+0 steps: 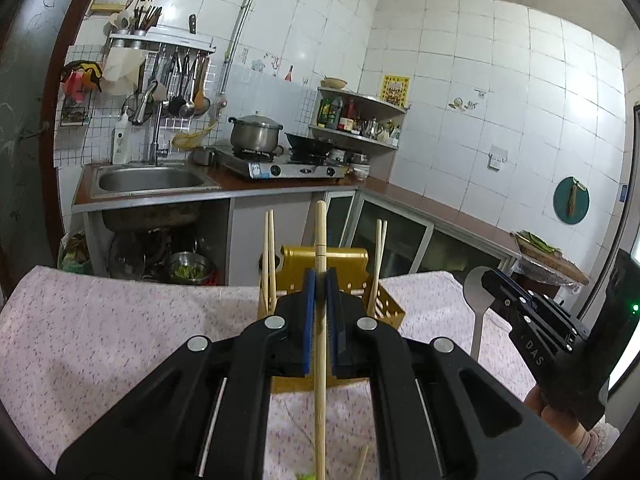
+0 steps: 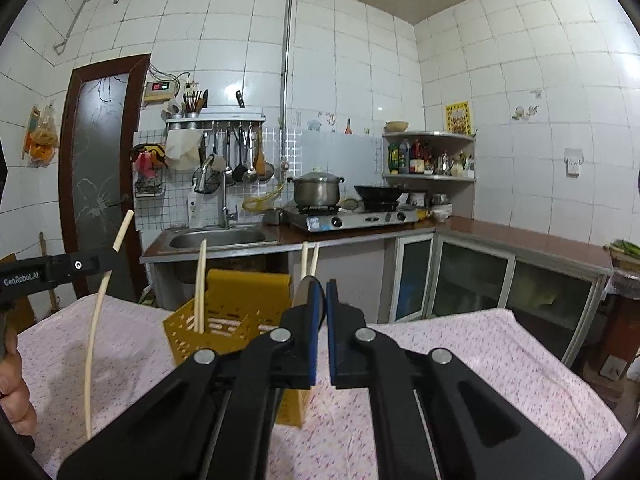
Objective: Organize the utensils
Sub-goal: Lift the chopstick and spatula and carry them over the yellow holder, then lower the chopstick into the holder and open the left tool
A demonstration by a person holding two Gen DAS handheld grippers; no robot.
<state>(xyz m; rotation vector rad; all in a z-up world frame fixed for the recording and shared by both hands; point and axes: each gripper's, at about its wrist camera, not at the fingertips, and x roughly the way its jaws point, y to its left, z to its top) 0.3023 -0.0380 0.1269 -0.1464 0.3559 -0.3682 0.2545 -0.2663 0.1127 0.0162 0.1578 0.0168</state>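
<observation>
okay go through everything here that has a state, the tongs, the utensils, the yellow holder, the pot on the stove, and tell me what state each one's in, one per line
Left tongs: shut on the single chopstick.
Single chopstick: held near upright, lifted off the cloth.
Right tongs: shut on the metal spatula.
Metal spatula: held, blade up.
Yellow holder: upright on the table, holds chopsticks.
Chopsticks in holder: standing, leaning on the walls.
Pot: lid on, on the stove.

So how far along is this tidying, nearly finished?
Partly. Several chopsticks already stand in the yellow holder on the cloth-covered table. In hand: the left gripper is shut on a chopstick, and the right gripper on a metal spatula. Both must still go in, plus a stick lying on the cloth.
</observation>
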